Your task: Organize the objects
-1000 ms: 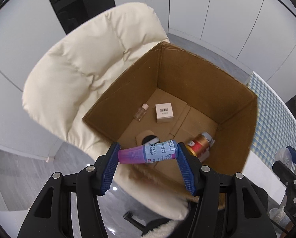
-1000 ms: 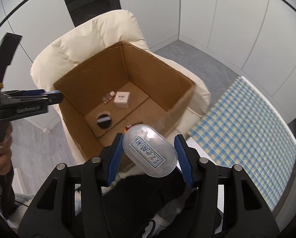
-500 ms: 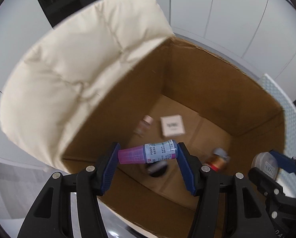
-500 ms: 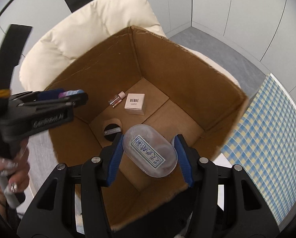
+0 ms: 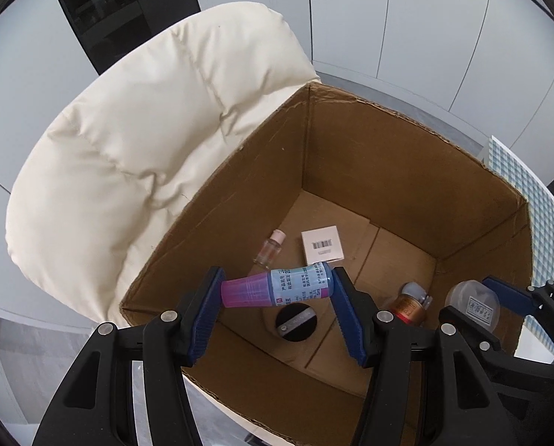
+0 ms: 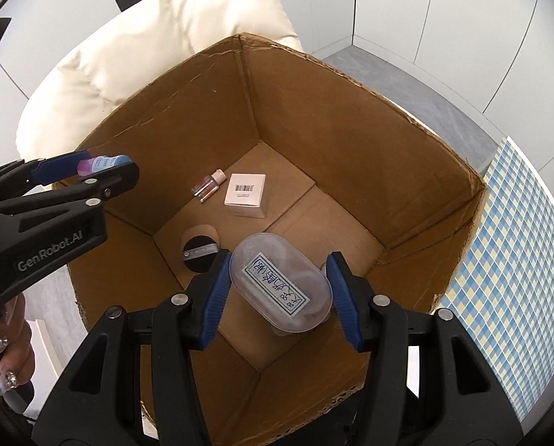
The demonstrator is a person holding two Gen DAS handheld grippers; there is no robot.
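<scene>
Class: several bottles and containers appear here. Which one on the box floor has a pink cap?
The small clear bottle lying beside the white barcode carton. The gold bottle has a grey cap; the pink-capped blue bottle is gripper-held, not on the floor.

You get bright, even light in both fisheye views, sharp focus, soft shadows inside the cardboard box (image 6: 351, 119), strong bending of wall lines and dark corners at the edges.

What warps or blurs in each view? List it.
Left wrist view: sharp; fisheye bends the wall panels and box rim, with dark vignette corners. Right wrist view: sharp too, with the same curving at the checked cloth; the tub lid shows only soft sheen, its label readable.
</scene>
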